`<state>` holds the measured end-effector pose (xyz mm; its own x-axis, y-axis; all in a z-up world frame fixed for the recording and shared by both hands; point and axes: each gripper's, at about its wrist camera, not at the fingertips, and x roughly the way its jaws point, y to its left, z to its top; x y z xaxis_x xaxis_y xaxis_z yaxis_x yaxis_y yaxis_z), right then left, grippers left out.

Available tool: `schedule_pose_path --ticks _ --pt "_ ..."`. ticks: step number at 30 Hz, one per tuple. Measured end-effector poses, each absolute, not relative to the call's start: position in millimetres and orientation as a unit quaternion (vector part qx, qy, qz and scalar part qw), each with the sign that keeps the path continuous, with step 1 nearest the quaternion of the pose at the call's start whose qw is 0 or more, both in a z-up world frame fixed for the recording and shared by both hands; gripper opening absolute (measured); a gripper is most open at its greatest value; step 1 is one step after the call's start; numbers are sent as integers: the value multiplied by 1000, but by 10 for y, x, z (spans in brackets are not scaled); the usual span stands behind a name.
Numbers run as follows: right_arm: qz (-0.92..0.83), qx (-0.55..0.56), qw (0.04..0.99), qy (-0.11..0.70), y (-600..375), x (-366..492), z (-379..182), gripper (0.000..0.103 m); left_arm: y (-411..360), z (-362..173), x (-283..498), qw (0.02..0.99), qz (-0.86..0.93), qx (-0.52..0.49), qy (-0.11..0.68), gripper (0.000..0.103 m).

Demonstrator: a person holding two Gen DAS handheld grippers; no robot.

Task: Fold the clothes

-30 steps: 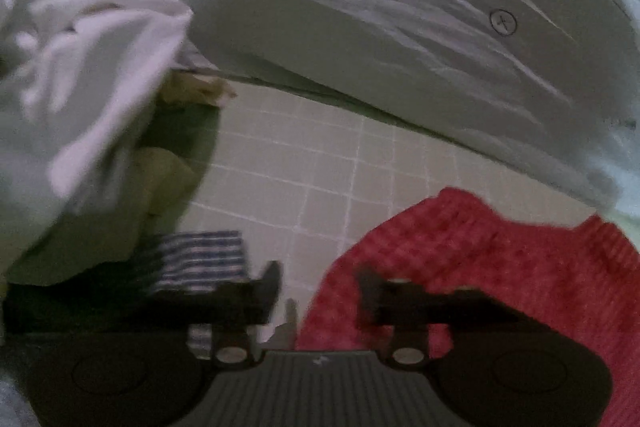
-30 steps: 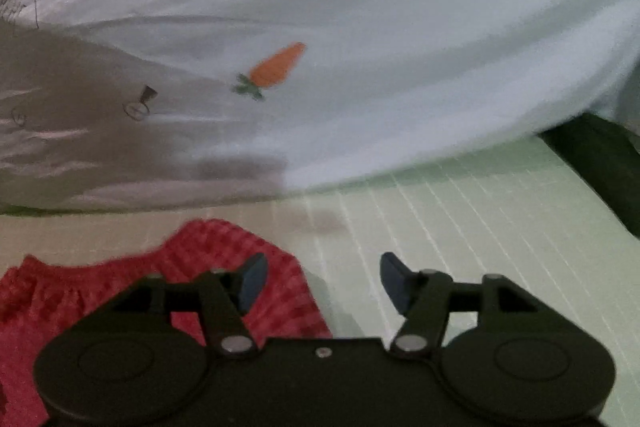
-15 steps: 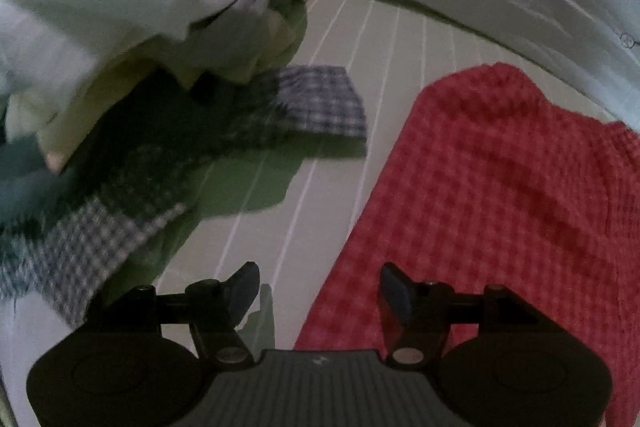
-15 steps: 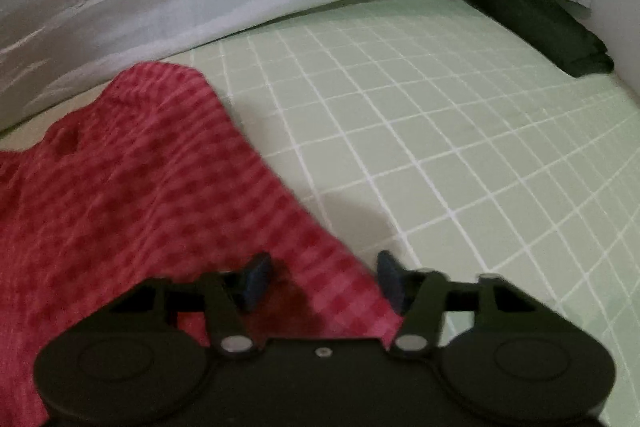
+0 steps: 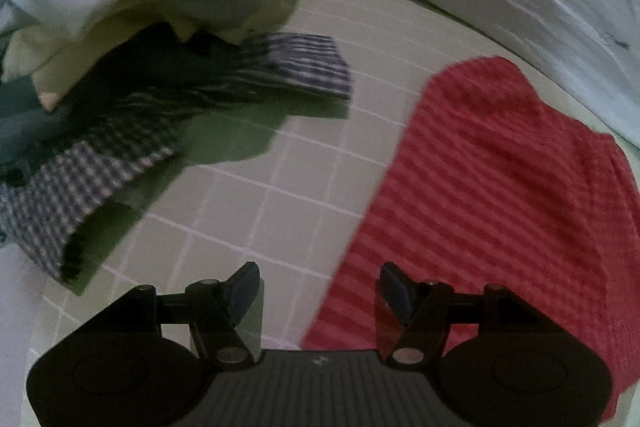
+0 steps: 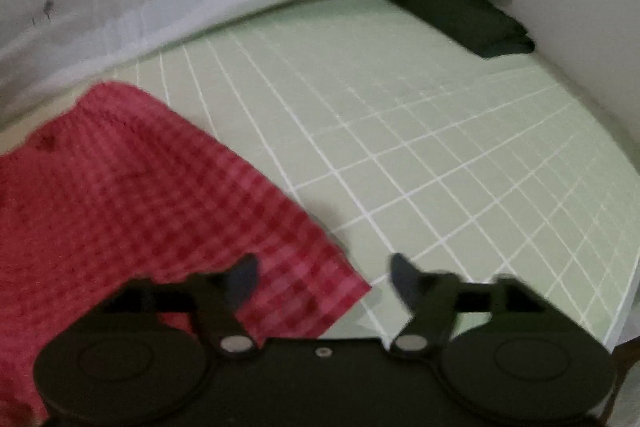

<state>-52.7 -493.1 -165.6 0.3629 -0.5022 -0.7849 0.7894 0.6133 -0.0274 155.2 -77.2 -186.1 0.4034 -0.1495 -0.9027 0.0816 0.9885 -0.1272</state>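
Left wrist view: a heap of crumpled clothes [image 5: 132, 75] spills over the grid-lined green sheet [image 5: 280, 187]; bare sheet separates it from the red checked garment [image 5: 500, 195] lying flat. The left gripper [image 5: 318, 291] hangs spread apart, holding nothing, astride the garment's left edge. Right view: the right gripper [image 6: 322, 277] gapes over its corner [image 6: 352, 287]. Open sheet stretches right toward a dark folded cloth [image 6: 460, 15]. No writing shows.

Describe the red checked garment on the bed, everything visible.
The red checked garment is woven-looking gingham in red and pink, spread mostly flat on the pale green grid sheet with soft ripples. Its near corner lies between the open right gripper fingers; its left edge sits by the open left gripper. Neither grips it.
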Motion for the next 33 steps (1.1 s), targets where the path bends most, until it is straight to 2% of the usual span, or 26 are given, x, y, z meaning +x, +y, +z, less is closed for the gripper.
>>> schedule_pose_path --ticks 3,4,5,7,8,12,16,25,30,33 --pt "-393 196 811 387 -4838 -586 -1612 92 -837 -1925 1491 829 -83 -34 552 65" --pt "-390 201 812 384 -4808 -605 -1597 92 -852 -1946 1472 827 -85 -33 555 57" --pt "-387 206 814 381 -4777 -624 -1582 92 -861 -1958 1446 827 -86 -34 555 49" --pt "-382 216 817 374 -4716 -663 -1552 92 -863 -1969 1405 825 -94 -40 556 10" --pt "-379 216 819 372 -4691 -684 -1536 92 -862 -1969 1393 824 -98 -44 557 4" --pt "-375 201 821 380 -4599 -772 -1454 92 -831 -1885 1384 821 -98 -88 555 2" --pt "-374 215 822 372 -4601 -939 -1372 92 -1056 -1590 1389 838 -129 -91 522 1" --pt "-346 217 829 381 -4933 -1347 -1339 92 -2478 -1105 1150 841 -244 -87 475 1" --pt "-332 214 830 393 -5249 -1564 -1384 92 -3267 -1183 740 820 -294 -70 487 2" --pt "-321 210 831 402 -5428 -1640 -1462 92 -3611 -1301 496 811 -299 -53 501 9"
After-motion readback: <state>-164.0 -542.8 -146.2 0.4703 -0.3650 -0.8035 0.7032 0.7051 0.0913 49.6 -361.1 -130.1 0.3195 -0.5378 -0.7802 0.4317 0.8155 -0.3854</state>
